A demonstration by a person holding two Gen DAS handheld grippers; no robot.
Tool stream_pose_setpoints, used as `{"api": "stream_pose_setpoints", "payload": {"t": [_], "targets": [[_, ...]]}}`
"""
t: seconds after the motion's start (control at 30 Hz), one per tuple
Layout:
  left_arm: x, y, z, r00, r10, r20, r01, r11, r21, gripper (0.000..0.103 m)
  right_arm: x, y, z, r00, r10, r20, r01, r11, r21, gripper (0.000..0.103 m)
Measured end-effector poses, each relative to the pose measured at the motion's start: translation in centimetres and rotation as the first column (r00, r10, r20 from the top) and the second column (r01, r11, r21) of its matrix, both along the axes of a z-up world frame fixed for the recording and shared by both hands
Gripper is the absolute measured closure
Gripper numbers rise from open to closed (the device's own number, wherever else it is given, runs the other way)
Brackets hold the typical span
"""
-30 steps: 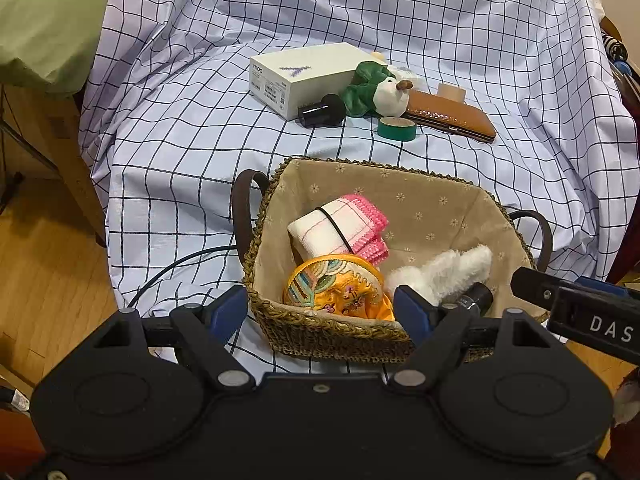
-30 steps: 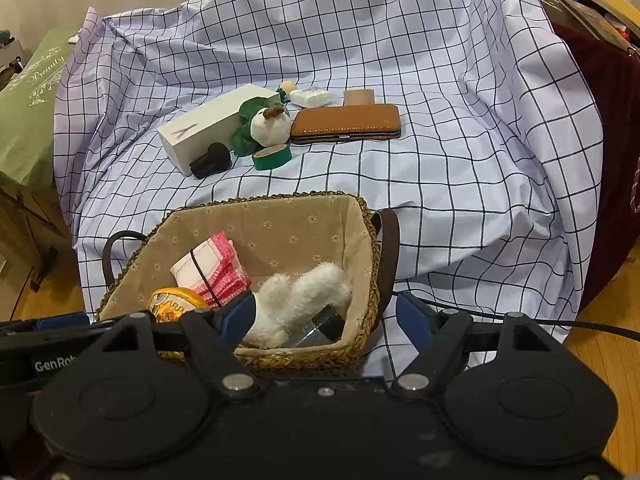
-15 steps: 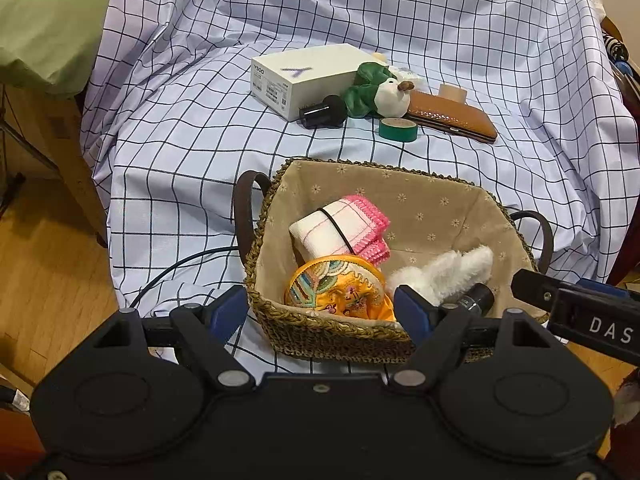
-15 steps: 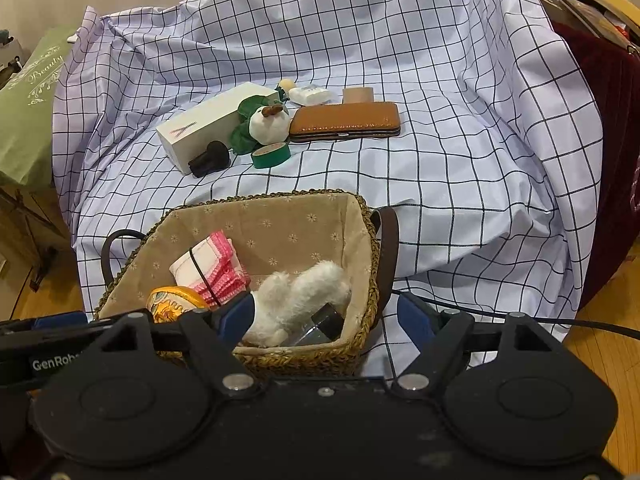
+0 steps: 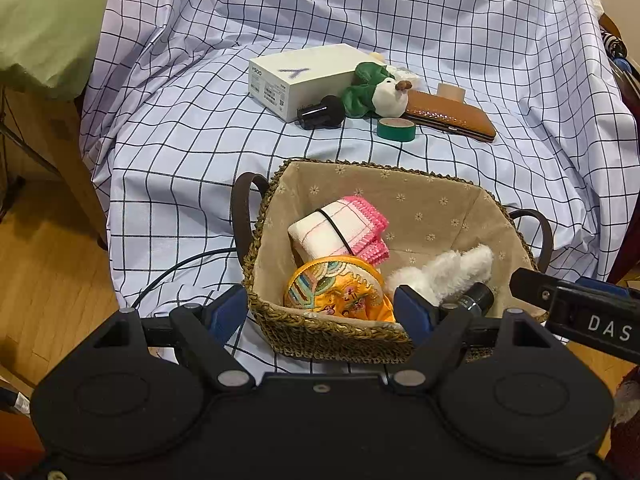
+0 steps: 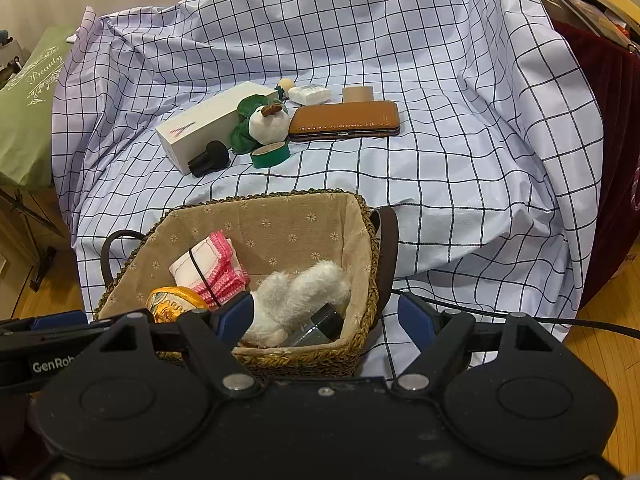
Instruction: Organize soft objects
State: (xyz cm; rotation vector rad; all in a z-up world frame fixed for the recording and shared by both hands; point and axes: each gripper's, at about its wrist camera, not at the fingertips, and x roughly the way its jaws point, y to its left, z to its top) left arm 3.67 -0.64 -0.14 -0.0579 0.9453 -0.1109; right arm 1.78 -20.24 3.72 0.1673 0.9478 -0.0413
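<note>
Your left gripper (image 5: 320, 312) and right gripper (image 6: 326, 314) both have fingers wide, holding nothing. The plush duck (image 5: 382, 90) is soft, light and squashy; pinch its round white body

Two hand-held grippers side by side — both empty

The left hand-held gripper (image 5: 320, 312) and right hand-held gripper (image 6: 326, 314) tilt steeply downward, blue-padded jaws parted with nothing pressed between them — each one's arm shows at the other's edge.

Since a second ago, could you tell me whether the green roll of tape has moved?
No. The green tape roll still lies just in front of the brown case, beside the plush toy.
</note>
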Motion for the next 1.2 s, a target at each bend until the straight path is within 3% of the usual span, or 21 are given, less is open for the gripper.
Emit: {"api": "stream_pose_setpoints", "payload": {"t": [0.57, 0.67, 1.2], "targets": [[1.4, -0.4, 1.5, 0.999, -0.03, 0.022, 0.03, 0.999, 0.02, 0.027, 0.9, -0.3, 0.7, 0.999, 0.017, 0.029, -0.018, 1.0, 0.019, 0.024], [2.3, -0.7, 2.1, 0.998, -0.046, 0.032, 0.046, 0.999, 0.02, 0.019, 1.6, -0.7, 1.1, 0.998, 0.011, 0.055, -0.012, 1.0, 0.026, 0.024], [10.2, -3.2, 3.6, 0.988, -0.128, 0.084, 0.12, 0.989, 0.085, 0.016, 9.7, -3.4, 1.5, 0.99, -0.074, 0.121, 0.072, 0.997, 0.02, 0.015]]}}
